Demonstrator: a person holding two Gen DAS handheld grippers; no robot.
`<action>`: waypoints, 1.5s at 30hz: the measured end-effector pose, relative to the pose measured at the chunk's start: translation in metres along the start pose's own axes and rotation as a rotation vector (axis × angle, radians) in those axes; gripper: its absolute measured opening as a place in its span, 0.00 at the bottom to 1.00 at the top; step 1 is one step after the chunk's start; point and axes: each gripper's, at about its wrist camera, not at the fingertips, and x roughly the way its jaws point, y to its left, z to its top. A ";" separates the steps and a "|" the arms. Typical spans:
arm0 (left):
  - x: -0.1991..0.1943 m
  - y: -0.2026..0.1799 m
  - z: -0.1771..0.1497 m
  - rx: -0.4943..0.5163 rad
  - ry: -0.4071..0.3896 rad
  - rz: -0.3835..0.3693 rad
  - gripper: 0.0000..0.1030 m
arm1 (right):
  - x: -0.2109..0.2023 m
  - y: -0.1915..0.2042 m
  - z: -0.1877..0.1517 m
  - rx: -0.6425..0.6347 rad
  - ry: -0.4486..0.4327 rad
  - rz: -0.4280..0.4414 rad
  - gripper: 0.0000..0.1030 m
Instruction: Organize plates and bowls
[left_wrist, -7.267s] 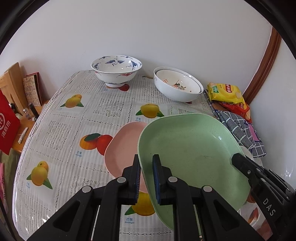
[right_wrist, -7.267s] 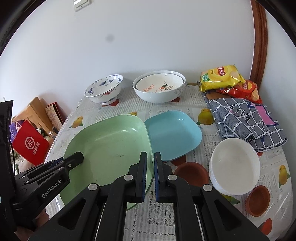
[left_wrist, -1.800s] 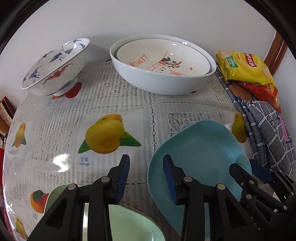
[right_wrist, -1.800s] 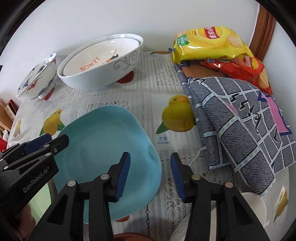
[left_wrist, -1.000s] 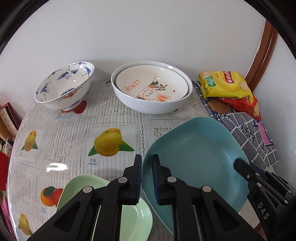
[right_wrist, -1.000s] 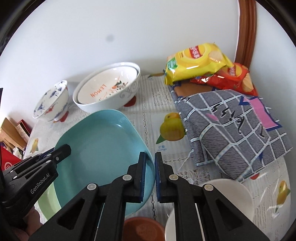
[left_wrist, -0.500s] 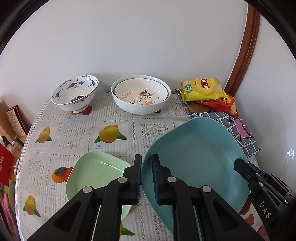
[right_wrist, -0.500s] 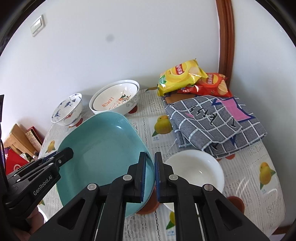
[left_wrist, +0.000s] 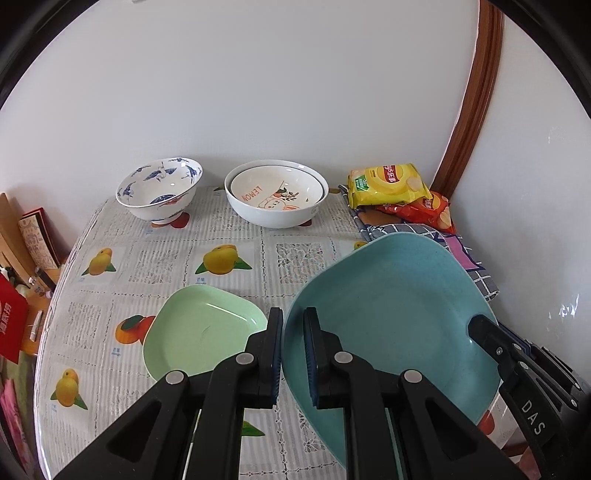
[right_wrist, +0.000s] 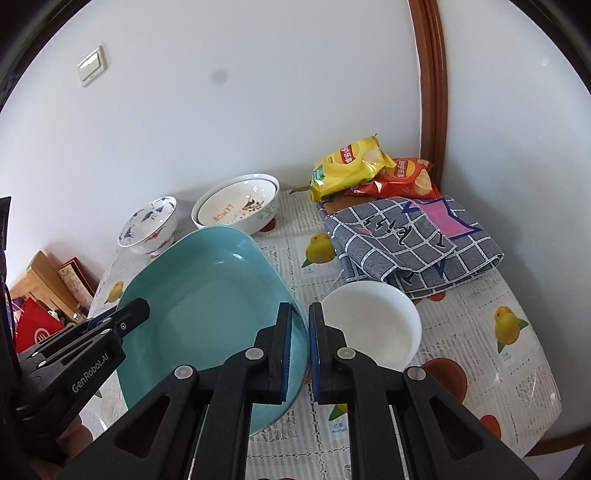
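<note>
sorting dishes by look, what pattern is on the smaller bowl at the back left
White with blue birds and red marks: the patterned bowl, clearest in the left wrist view.

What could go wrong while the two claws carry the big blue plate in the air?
The blue plate is pinched only at its rim, by the left claw on one side and the right claw on the other. If one slips or they pull apart, it could tip and fall. Below sit the green plate and the white bowl, so a drop might hit them.
</note>
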 end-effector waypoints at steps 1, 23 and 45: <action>-0.002 0.000 -0.001 -0.001 -0.003 0.001 0.11 | -0.002 0.001 -0.001 -0.002 -0.002 0.000 0.09; -0.017 0.007 -0.003 -0.023 -0.020 0.014 0.11 | -0.018 0.011 -0.001 -0.011 -0.028 0.017 0.09; 0.004 0.056 0.000 -0.090 0.020 0.081 0.11 | 0.024 0.044 0.002 -0.041 0.027 0.095 0.09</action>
